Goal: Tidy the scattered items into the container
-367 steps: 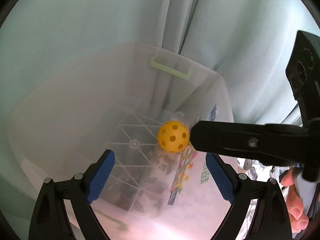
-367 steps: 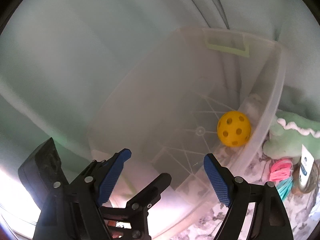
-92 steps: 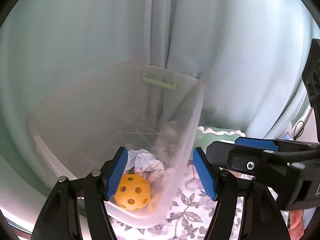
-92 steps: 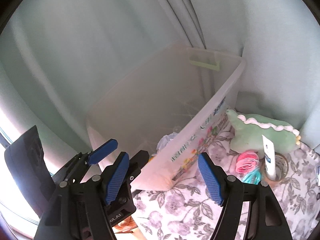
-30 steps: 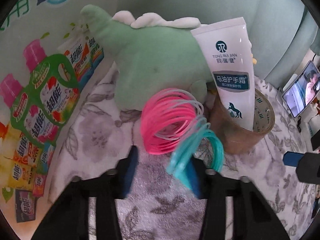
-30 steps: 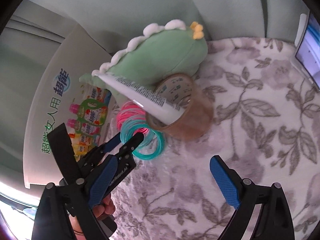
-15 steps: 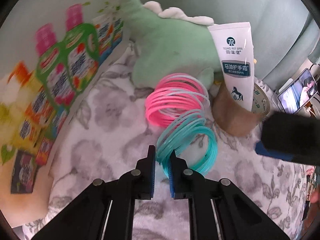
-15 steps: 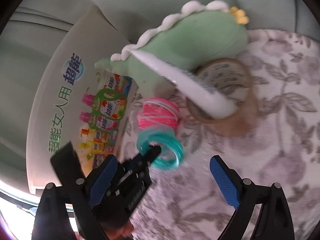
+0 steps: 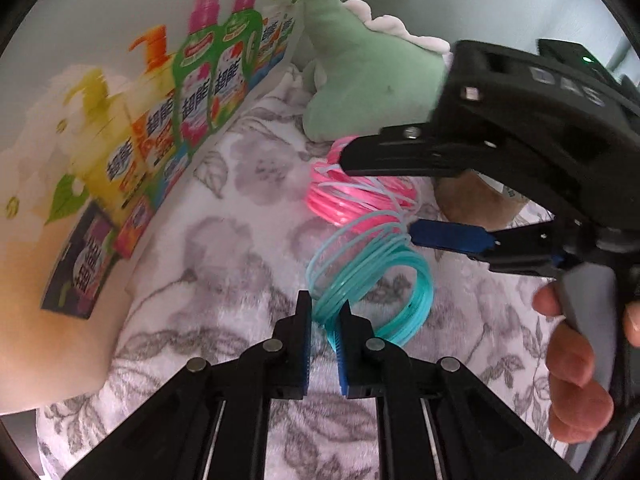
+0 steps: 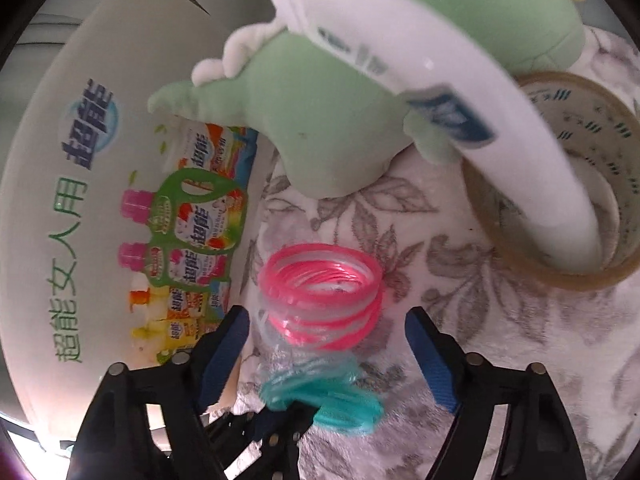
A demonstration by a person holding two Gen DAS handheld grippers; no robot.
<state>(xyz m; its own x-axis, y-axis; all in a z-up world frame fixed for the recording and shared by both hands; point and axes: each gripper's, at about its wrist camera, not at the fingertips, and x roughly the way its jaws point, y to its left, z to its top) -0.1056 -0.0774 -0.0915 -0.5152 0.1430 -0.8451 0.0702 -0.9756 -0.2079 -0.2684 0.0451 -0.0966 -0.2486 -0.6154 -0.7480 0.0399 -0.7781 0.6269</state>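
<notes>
Unlike a second ago, the left gripper (image 9: 323,320) now pinches the pink-and-teal plastic coil spring (image 9: 370,256); the right gripper (image 10: 326,340), closing, straddles its pink end.

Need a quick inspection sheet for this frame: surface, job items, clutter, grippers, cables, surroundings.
Surface: floral fleece cover, grey leaf print.
Job's things: pink-and-teal spring coil, stretched; green plush dinosaur; white cream tube standing in the brown tape roll; container with printed label, alongside.
Clutter: nothing seen.
Grippers: left gripper shut on the coil's teal end; right gripper closing around the pink end, pads not touching.
Cables: nothing seen.
Surroundings: pale green curtain behind.
</notes>
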